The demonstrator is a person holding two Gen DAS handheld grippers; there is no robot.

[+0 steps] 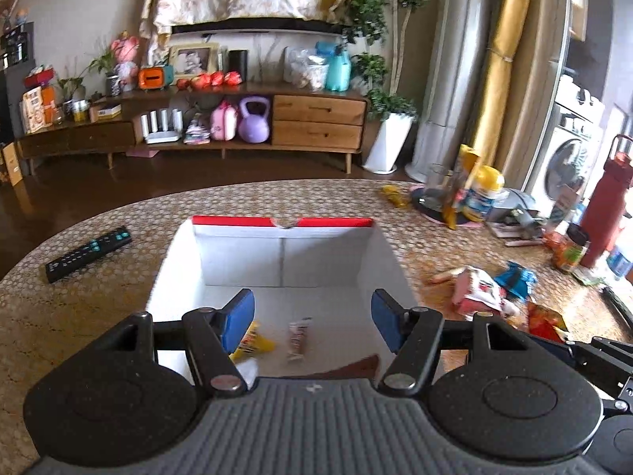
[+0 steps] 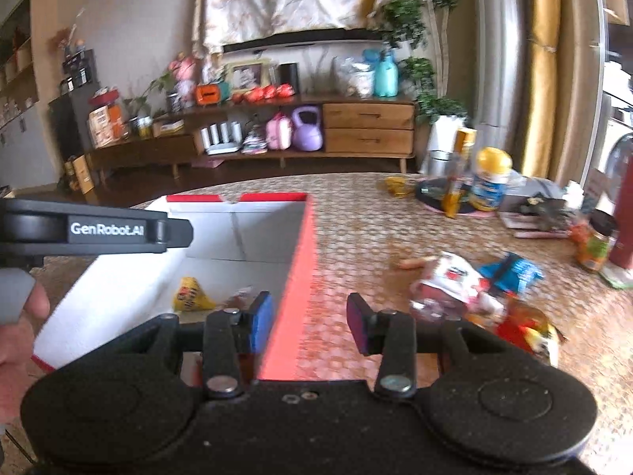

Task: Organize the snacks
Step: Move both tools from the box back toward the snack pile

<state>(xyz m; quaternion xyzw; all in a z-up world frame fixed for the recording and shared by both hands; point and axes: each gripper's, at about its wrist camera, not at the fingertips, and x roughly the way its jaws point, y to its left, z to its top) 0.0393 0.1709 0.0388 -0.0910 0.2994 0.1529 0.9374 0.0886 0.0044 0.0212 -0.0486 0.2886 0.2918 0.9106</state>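
Holding both grippers empty, we start from the tools. Our left gripper hangs over the box with its jaws spread wide and nothing between the blue pads. Directly ahead of and below it, on the box floor, lie a yellow packet by the left pad and a small bar near the centre line.

Our right gripper is likewise spread wide and empty. Its left finger sits over the box interior, its right finger over the table, so the red wall of the box runs between the jaws without visible contact.

Ahead and to the right of this gripper the remaining snacks lie in a loose pile: a white pouch nearest, a blue pouch beyond it, and a red-orange pouch closest to the right finger. A sausage stick lies just left of the pile.

We judge these pouches light, soft and crinkly, with slick film that may slide between the pads. We would grip at a sealed edge or a flat end, where the film is stiffest, and close gently so that brittle contents are not crushed. Motion blur hides the seams, so we cannot tell the exact edge lines. The pouches overlap; lifting one may drag another.
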